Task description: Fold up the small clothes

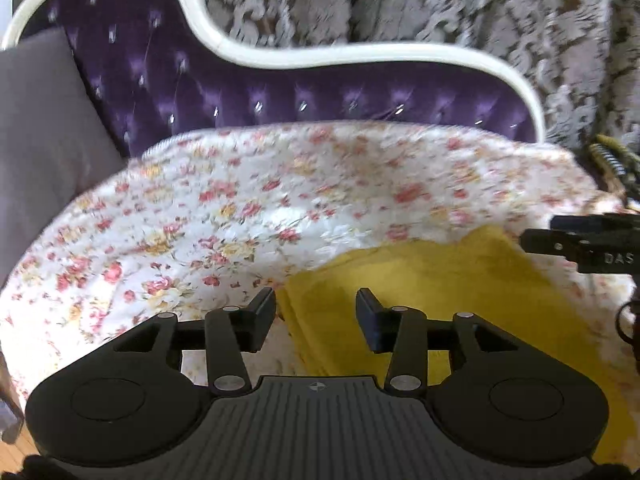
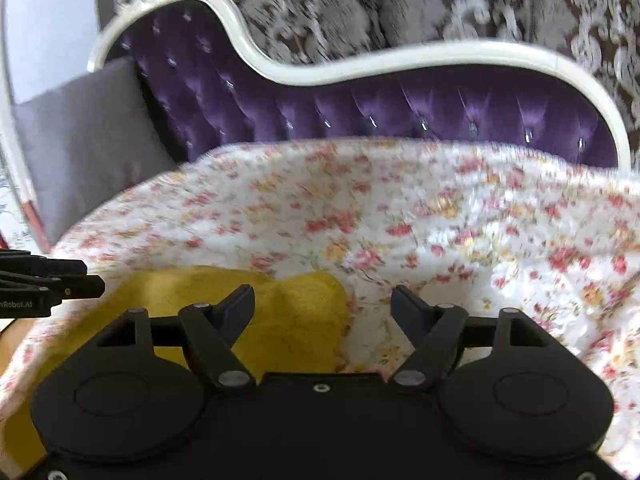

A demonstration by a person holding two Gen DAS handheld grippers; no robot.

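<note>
On the floral bedspread [image 1: 208,216] before the purple tufted sofa back [image 1: 280,96], your yellow garment [image 1: 460,292] lies flat. Your left gripper [image 1: 316,314] hovers over its left edge, jaws partly apart and holding nothing. Your right gripper [image 2: 322,312] stands wider, also empty, above what looks through the blur like the cloth's right edge.

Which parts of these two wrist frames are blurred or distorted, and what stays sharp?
Left wrist: floral cover and patterned curtain motion-smeared; left gripper crisp, jaws apart over the yellow cloth. Right wrist: same smear, heavier on the cover's right side; right gripper sharp. Fisheye bends the sofa's white frame in both.
</note>
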